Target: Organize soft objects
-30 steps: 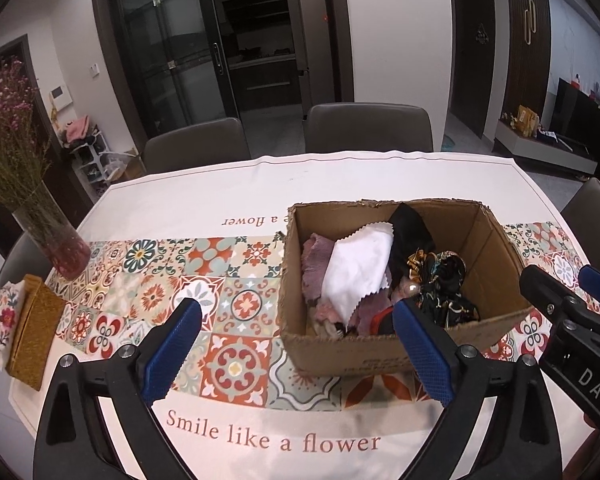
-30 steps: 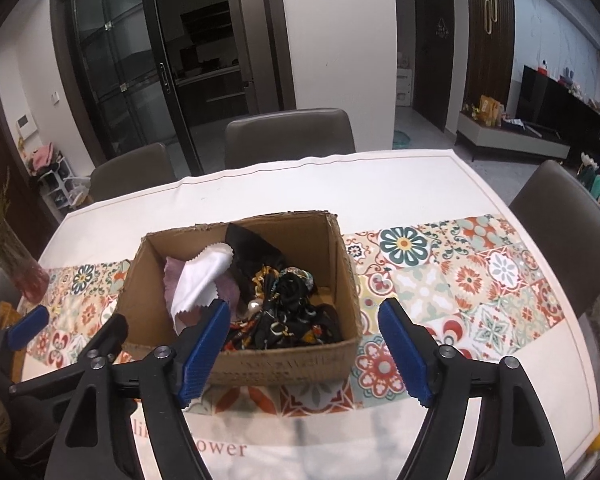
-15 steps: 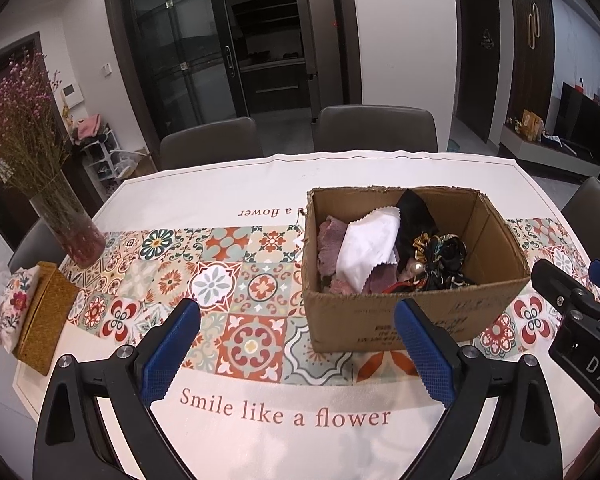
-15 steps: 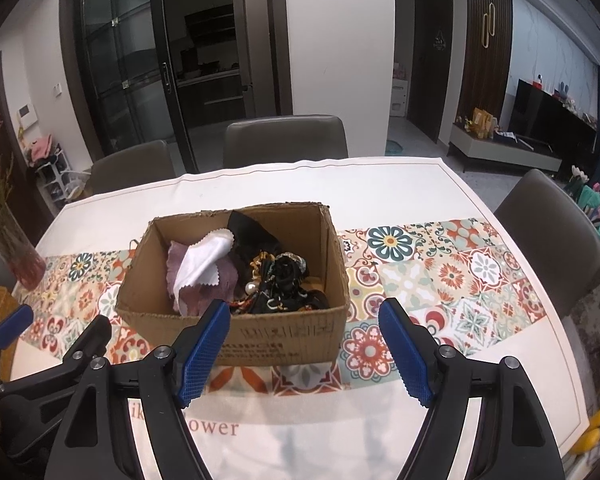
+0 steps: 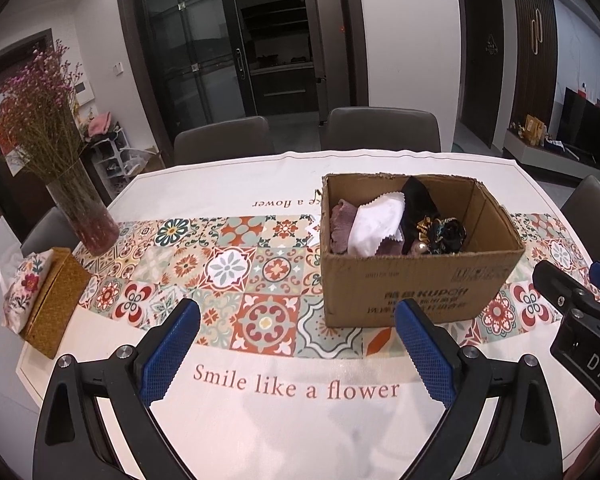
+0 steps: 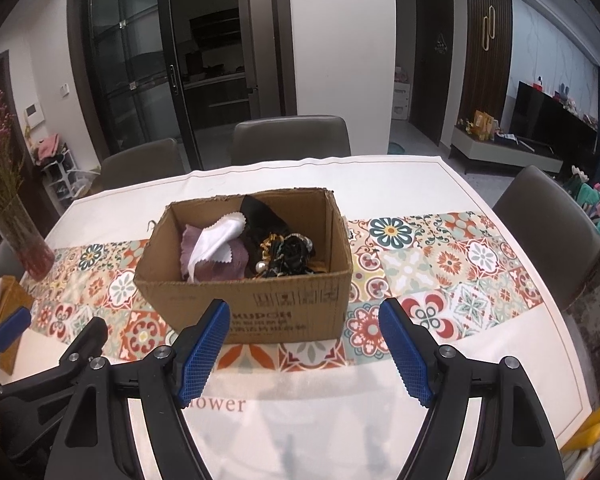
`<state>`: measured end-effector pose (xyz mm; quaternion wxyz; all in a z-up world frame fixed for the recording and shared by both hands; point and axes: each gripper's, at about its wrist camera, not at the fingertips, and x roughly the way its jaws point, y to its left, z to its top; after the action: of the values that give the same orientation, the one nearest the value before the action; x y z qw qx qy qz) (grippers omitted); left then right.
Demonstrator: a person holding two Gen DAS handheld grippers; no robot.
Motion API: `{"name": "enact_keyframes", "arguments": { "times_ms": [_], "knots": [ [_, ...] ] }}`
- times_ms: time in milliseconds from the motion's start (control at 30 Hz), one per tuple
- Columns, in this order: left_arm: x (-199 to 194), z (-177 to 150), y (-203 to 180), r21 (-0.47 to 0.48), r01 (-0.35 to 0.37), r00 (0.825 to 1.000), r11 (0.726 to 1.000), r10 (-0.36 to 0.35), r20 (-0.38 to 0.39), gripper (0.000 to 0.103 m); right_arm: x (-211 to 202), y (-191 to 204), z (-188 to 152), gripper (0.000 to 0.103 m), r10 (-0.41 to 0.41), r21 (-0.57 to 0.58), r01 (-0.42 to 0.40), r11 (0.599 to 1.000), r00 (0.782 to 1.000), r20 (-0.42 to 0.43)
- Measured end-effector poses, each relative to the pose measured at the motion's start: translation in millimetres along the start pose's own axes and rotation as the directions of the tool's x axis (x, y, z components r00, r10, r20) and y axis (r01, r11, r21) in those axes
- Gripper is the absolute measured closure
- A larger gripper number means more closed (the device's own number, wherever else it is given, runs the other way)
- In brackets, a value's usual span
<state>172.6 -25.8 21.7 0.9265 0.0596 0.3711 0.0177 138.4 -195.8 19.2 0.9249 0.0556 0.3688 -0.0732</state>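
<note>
An open cardboard box (image 5: 420, 296) stands on the tiled runner of the table; it also shows in the right wrist view (image 6: 260, 300). Inside lie a white cloth (image 5: 376, 224), a mauve cloth (image 5: 340, 220), a black cloth (image 5: 418, 200) and a dark patterned scrunchie (image 5: 446, 234); the right wrist view shows the white cloth (image 6: 216, 240) and the scrunchie (image 6: 292, 252) too. My left gripper (image 5: 296, 354) is open and empty, near the table's front edge, left of the box. My right gripper (image 6: 304, 354) is open and empty, in front of the box.
A glass vase of dried flowers (image 5: 84, 216) and a woven tissue box (image 5: 48, 300) stand at the table's left. Grey chairs (image 5: 380, 128) ring the table. The right gripper's body (image 5: 580, 320) shows at the left wrist view's right edge.
Both grippers have pulled back and away from the box, which now looks smaller and farther off. Both stay open and empty.
</note>
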Motion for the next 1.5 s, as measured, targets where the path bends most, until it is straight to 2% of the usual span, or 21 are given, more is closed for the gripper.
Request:
{"name": "enact_keyframes", "arguments": {
  "times_ms": [600,1200,1500],
  "knots": [
    [-33.0,-45.8,17.6,-0.054,0.011,1.000,0.998,-0.010,0.017,0.004,-30.8,3.3,-42.4,0.025,0.024,-0.007,-0.024,1.000,1.000,0.003],
    [-59.9,-86.7,22.7,-0.033,0.014,1.000,0.999,-0.014,0.022,0.004,-56.9,0.5,-84.1,0.025,0.027,0.001,-0.027,1.000,1.000,0.002],
    [-76.6,-106.7,22.6,-0.026,0.022,0.999,0.999,-0.022,0.029,0.004,-81.3,-7.4,-103.7,0.025,0.020,0.019,-0.021,1.000,0.999,0.050]
  ]
}}
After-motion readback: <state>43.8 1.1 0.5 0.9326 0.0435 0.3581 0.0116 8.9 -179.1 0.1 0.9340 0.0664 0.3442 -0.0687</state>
